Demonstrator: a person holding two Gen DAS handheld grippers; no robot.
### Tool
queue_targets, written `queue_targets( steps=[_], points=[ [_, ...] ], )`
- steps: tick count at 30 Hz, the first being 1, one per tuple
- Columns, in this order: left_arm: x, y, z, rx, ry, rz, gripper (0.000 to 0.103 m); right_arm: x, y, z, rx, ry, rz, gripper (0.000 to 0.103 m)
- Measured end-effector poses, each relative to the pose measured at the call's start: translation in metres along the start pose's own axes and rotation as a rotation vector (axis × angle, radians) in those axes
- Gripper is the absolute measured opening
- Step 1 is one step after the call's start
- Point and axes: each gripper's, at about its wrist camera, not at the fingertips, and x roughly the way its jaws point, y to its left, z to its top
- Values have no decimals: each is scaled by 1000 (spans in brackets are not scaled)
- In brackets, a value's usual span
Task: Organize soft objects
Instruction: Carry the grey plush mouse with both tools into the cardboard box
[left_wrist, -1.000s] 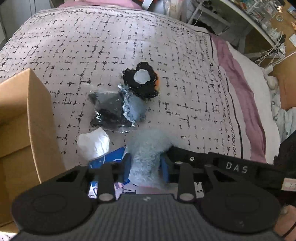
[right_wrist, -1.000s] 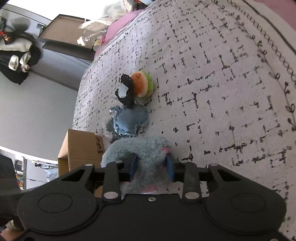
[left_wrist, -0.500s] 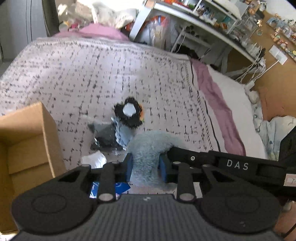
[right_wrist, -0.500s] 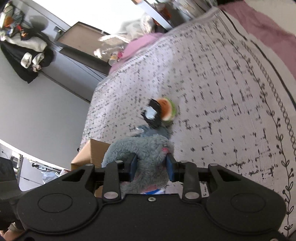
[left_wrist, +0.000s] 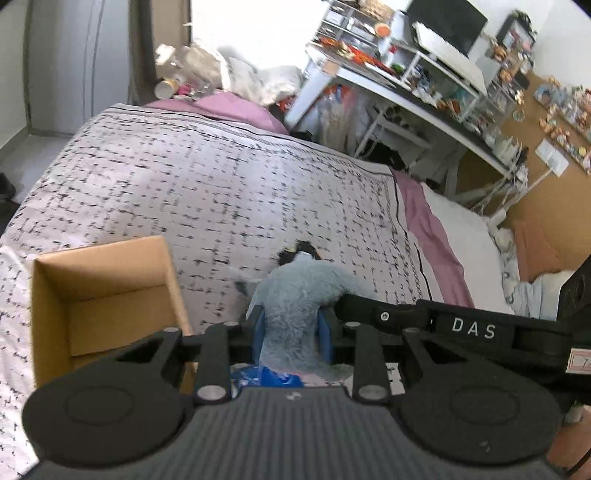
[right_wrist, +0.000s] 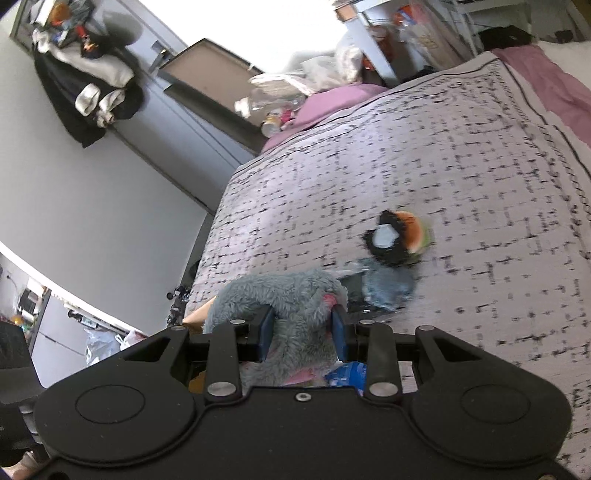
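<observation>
Grey plush (left_wrist: 295, 306) lifted higher, apparently pinched between both grippers' jaws.

Grey plush toy (left_wrist: 295, 295), formerly on the bed (left_wrist: 184, 192), now lifted above.

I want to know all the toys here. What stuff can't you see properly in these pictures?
- Left wrist view: the black toy is mostly hidden behind the grey plush held by the left tool.
- Left wrist view: the bottom of the cardboard box is cut off by the tool's body.
- Right wrist view: the black and orange toy is blurred.
- Right wrist view: the blue packet is mostly covered by the right tool.
</observation>
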Motion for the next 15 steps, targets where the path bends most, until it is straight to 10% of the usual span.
queue_targets(
  steps=[15],
  points=[
    [-22,105,-3,-141,-87,10,27,66,71,-18,-68,52,20,33]
  ],
)
